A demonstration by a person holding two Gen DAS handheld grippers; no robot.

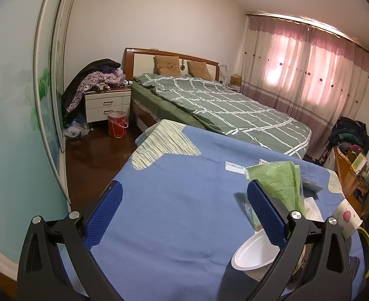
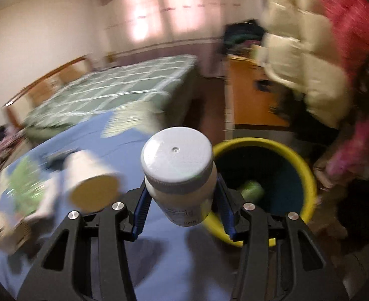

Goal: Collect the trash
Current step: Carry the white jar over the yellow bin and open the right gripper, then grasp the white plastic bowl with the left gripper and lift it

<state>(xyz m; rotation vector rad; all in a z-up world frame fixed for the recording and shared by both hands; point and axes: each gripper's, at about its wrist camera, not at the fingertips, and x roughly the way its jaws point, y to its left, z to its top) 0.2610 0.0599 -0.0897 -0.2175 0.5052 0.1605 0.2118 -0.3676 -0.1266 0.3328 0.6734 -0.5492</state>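
- A white jar [image 2: 181, 178] is pinched in the right tongs [image 2: 181, 200], beside the yellow bin [image 2: 307, 170].
- The left tongs [image 1: 181, 210] are held wide open over the blue-covered bench [image 1: 174, 175], with nothing inside.
- A bed [image 1: 234, 110] and pink curtains [image 1: 304, 62] are seen behind.

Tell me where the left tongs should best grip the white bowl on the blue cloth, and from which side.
Probably the white bowl's near rim: it opens upward and the wall is thin, so one pad goes inside, one outside, coming down from above. The left tongs are open with it just beside their right finger.
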